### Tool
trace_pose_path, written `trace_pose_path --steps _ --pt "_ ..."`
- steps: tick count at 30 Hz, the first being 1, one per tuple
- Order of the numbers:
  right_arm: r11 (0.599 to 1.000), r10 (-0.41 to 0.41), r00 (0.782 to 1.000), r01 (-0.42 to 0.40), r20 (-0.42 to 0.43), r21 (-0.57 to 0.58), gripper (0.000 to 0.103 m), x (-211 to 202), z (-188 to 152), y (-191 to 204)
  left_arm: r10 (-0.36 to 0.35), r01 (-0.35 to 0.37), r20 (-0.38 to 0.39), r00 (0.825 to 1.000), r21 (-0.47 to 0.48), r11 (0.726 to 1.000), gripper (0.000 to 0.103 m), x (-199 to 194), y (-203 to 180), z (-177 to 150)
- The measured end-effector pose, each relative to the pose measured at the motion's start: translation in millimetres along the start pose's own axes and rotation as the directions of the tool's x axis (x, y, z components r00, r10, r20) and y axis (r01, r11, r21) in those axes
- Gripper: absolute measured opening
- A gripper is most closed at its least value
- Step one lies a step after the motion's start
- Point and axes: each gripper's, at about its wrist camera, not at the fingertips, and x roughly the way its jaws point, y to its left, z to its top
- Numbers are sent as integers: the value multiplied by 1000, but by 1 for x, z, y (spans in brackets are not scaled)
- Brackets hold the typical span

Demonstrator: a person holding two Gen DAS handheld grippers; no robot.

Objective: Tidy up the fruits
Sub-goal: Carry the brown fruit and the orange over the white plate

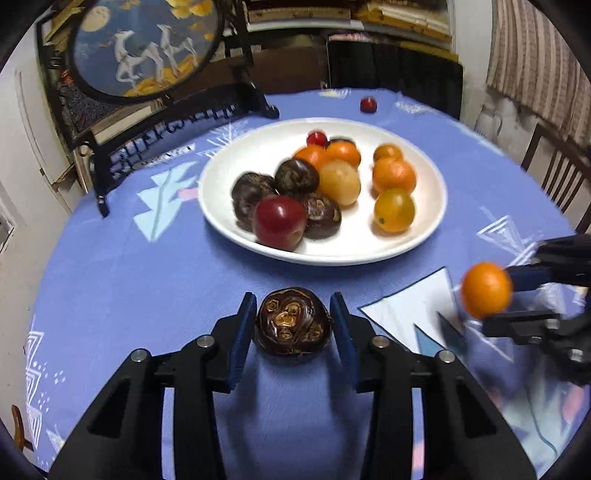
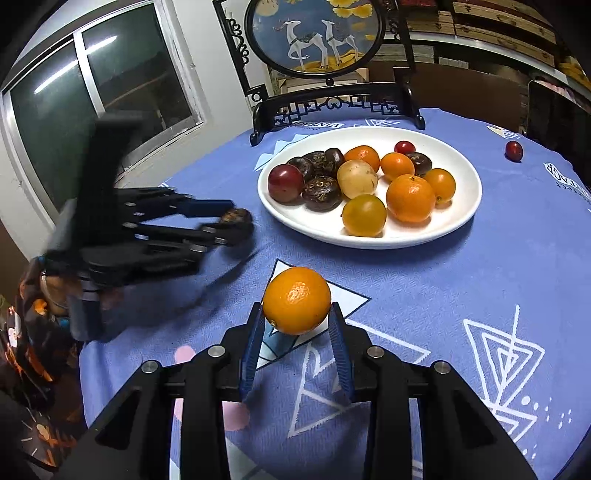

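Observation:
A white plate on the blue tablecloth holds several fruits: oranges, dark brown water chestnuts, red and yellow ones; it also shows in the right wrist view. My left gripper is shut on a dark brown water chestnut, held in front of the plate. My right gripper is shut on a small orange, held above the cloth; it also shows at the right of the left wrist view. A small red fruit lies alone on the cloth behind the plate, also seen in the right wrist view.
A black framed round deer picture on a stand sits at the table's far edge, behind the plate. A window is at the left, chairs at the right. The table edge curves close on both sides.

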Motion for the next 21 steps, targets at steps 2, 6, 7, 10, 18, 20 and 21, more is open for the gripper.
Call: trace_pose_path --steps 2,6,7,10,18,20,21 --pt "1000 -1 1000 1 -2 -16 35 1 2 3 16 -15 50 999 -3 1000 40 -20 2 7" --pt "999 -31 996 34 82 -29 35 -15 26 6 89 -86 174 981 -29 996 40 -48 4 38" --pt "998 -52 991 56 122 -29 35 -23 35 6 132 -126 213 968 -41 991 40 -54 4 49" --pt "980 -176 953 193 246 -45 35 -48 56 11 194 -174 278 941 -94 980 40 -64 3 73" --pt "961 -245 889 275 386 -24 35 -72 86 3 246 -202 288 926 -173 964 40 -42 1 105" --pt "963 -241 890 268 386 -15 35 -66 94 -1 245 -202 279 929 -172 964 40 -35 1 109" --pt "964 -241 891 266 384 -12 35 -64 96 -5 247 -204 274 929 -176 963 40 -30 2 111"
